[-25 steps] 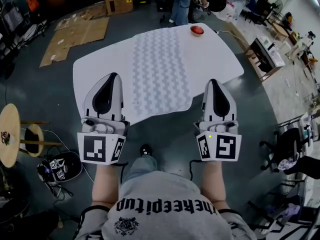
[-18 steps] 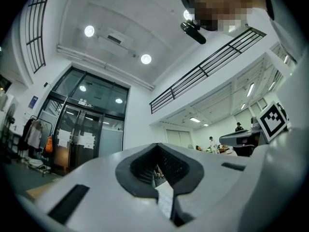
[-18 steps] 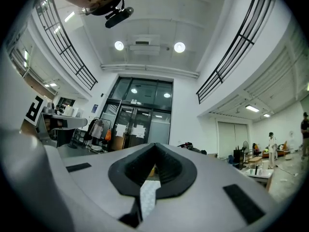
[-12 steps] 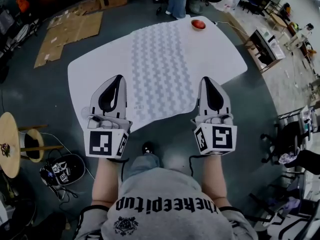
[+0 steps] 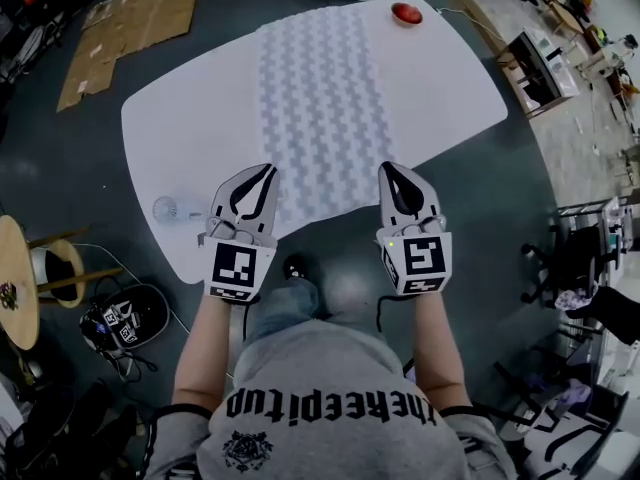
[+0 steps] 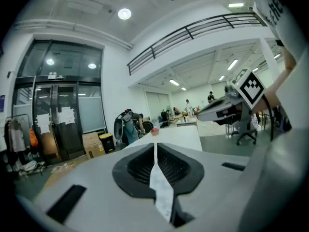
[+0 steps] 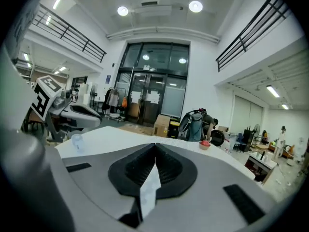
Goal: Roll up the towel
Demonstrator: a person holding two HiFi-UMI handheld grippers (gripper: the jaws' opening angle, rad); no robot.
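A white towel [image 5: 322, 108] with a grey zigzag pattern lies flat along the middle of the white table [image 5: 190, 138], its near end at the table's near edge. My left gripper [image 5: 262, 171] is at the towel's near left corner, jaws shut and empty. My right gripper [image 5: 390, 168] is just off the near right corner, also shut with nothing in it. Whether either tip touches the cloth cannot be told. In the left gripper view the jaws [image 6: 154, 146] meet in a thin line, as do those in the right gripper view [image 7: 155, 149].
A red bowl-like thing [image 5: 406, 13] sits at the table's far right corner. A small clear cup [image 5: 166, 209] stands near the front left edge. Cardboard [image 5: 130, 33] lies on the floor at far left, a round stool [image 5: 15, 278] at left, a desk [image 5: 540, 68] at right.
Both grippers have dropped and moved in toward the towel's near corners. They stay shut. The towel has not moved.
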